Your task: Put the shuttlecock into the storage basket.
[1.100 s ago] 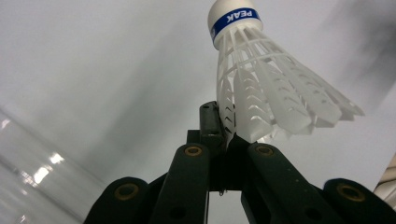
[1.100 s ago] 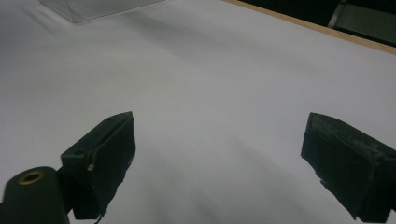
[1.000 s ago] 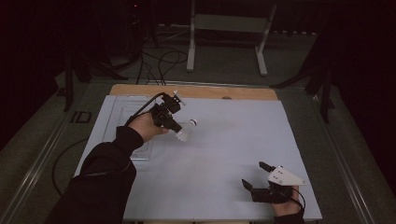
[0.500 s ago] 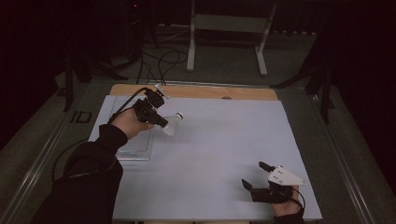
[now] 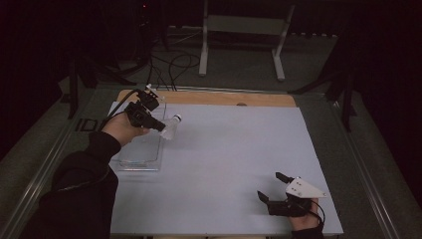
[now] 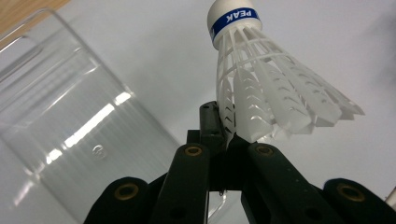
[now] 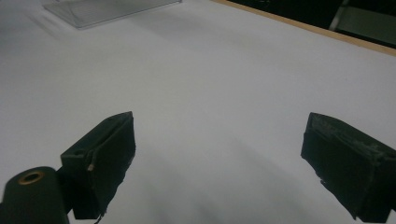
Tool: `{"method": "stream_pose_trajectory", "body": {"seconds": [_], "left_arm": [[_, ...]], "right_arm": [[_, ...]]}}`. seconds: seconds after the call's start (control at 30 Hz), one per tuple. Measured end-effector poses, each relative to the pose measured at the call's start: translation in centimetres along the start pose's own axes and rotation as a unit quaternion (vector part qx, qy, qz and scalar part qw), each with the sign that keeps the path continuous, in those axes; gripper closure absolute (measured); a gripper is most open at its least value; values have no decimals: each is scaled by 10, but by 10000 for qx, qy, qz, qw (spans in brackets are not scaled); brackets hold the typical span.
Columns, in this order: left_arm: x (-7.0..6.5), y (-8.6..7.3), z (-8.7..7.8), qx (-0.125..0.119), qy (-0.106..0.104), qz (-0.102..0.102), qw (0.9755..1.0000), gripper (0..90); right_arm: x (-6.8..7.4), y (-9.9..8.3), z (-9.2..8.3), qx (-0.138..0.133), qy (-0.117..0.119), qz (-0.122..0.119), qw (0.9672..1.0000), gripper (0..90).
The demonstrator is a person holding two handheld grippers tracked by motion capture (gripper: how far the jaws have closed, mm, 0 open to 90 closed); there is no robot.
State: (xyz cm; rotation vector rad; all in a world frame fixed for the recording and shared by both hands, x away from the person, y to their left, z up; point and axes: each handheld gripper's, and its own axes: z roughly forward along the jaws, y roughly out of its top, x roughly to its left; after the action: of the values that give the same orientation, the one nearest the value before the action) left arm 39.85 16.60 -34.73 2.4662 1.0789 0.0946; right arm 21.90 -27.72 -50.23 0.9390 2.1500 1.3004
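Observation:
A white plastic shuttlecock (image 6: 261, 88) with a blue band on its cork is pinched by its skirt in my left gripper (image 6: 229, 140), whose jaws are shut on it. In the high view that left gripper (image 5: 158, 127) hangs over the right rim of a clear plastic box (image 5: 142, 149) at the table's left, the shuttlecock (image 5: 170, 127) pointing right. The clear box (image 6: 65, 116) lies just left of the jaws in the left gripper view. My right gripper (image 5: 271, 189) rests near the table's front right, jaws wide apart with nothing between them; its black pads (image 7: 107, 154) frame bare white table.
A white sheet (image 5: 234, 149) covers the table, with a wooden strip (image 5: 209, 98) along the far edge. A metal stand (image 5: 239, 40) and cables lie on the floor beyond. The clear box (image 7: 107, 9) is far off in the right gripper view.
My left gripper has carried the shuttlecock leftwards and away from me, from over the white sheet to the clear box's rim. The right gripper has stayed put.

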Motion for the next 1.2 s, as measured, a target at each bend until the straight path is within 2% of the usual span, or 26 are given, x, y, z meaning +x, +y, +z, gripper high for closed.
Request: {"method": "stream_pose_trajectory", "body": {"seconds": [0.3,0.4,0.6,0.8,0.93,1.07,1.2], "left_arm": [[21,-15,-12,-108,147,-310,9994,900],[26,-19,-14,-149,135,-412,9989,900],[35,-24,-18,-225,249,-561,9979,900],[41,-28,-25,-429,386,-804,9951,900],[42,-28,-23,-373,573,-874,9938,900],[44,-29,-20,-416,710,-978,9918,900],[47,-30,-18,-560,716,-1097,9898,900]], "right_arm": [[0,0,1,20,4,-29,10000,101],[0,0,1,25,5,-29,10000,101],[0,0,1,54,-14,-22,10000,101],[0,0,1,39,-30,-36,10000,101],[1,0,1,45,-18,-21,10000,101],[1,0,1,46,-24,-22,10000,101],[0,0,1,40,-25,-35,10000,101]]}}
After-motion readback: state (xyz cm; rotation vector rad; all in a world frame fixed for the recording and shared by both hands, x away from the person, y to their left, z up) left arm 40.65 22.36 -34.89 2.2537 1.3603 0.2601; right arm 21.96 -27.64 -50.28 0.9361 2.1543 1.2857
